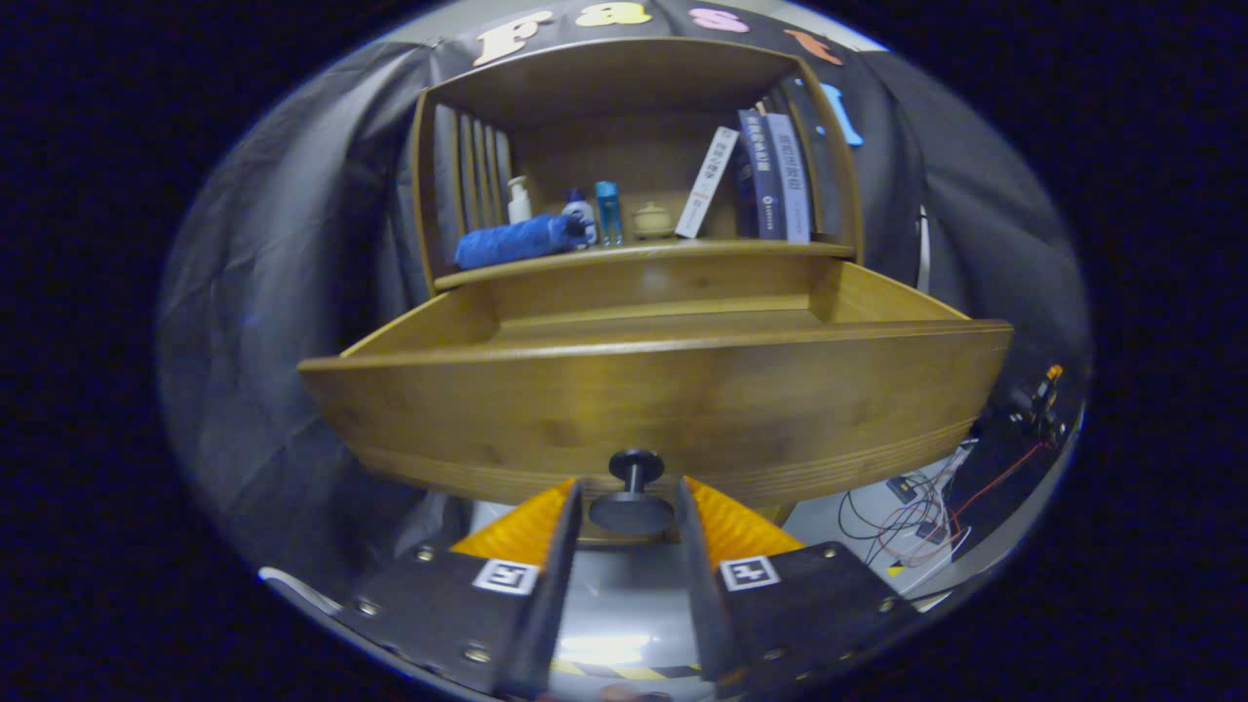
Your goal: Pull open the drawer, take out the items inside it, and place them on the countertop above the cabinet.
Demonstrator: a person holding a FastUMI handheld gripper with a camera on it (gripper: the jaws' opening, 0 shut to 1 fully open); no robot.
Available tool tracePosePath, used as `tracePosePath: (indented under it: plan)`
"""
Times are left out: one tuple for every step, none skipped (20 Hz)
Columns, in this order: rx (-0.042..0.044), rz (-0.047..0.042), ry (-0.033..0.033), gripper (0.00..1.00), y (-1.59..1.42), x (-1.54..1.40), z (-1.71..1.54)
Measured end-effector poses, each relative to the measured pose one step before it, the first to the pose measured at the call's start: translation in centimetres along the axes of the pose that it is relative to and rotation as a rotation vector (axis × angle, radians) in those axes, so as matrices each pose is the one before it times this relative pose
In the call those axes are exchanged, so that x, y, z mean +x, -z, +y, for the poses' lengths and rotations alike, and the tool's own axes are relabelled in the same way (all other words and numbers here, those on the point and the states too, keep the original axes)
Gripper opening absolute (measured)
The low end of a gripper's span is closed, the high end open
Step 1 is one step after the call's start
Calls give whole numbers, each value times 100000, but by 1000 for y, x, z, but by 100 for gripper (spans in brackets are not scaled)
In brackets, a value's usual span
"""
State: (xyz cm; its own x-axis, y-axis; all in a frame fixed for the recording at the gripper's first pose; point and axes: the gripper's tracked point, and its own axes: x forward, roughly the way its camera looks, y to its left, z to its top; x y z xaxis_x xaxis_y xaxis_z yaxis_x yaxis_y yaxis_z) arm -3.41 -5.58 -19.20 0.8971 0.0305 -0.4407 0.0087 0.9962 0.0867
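Observation:
The wooden drawer (663, 390) stands pulled far out of the cabinet, and its broad front panel faces me just beyond the fingers. Its dark round knob (632, 509) sits between my fingertips, which press on it from both sides, so my gripper (630, 507) is shut on it. The front panel hides what lies inside the drawer; I see just the top of its side walls and back. Above it runs the countertop (682, 251), carrying a rolled blue towel (517, 241), a white pump bottle (520, 201), a blue bottle (607, 213) and a small lidded pot (651, 220).
Books (775, 175) lean at the right end of the shelf, with one white book (709, 181) tilted against them. Vertical slats (478, 175) line the shelf's left side. Loose cables (916, 507) lie on the floor to the lower right, under the drawer's corner.

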Motion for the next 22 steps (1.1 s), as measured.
tracePosePath:
  plan:
    - [1072,-1678,1148,66,-835,-394,-481]
    - [-198,-1016,2300,80,-963,-305,-709]
    - [-206,-1084,-69,93,-853,-403,78]
    - [314,-1746,-89,93,-994,-281,118]
    - [333,-1993,679,93,-1261,-223,-191]
    - [331,-1036,587,93,-1047,89,-203]
    - [902,-764,-1268,94,-796,31,361]
    - [490,-456,-120,95,-762,81,381]
    - [-265,-215,1372,95,-822,-49,-115]
    - [-1245,-425,1752,95,-994,146,-151]
    - [-779,-886,857,97,-1016,225,141]
    - [-399,-1552,-585,98,-1161,403,518]
    - [-1138,-851,1,100,-1203,263,449]
    - [-956,-253,839,100,-1149,507,113]
    - [-842,1019,-280,100,-813,759,184]
    - [-602,1347,-1781,100,-866,985,520]
    - [259,2656,-1233,100,-534,929,387]
    - [1479,2552,-2518,100,-449,1323,506]
    - [1017,6083,-1319,100,491,1374,273]
    - [1282,6682,-733,99,435,1162,14]
    - [401,5280,-893,100,606,1488,83]
    - [769,4548,1661,100,477,1626,-421]
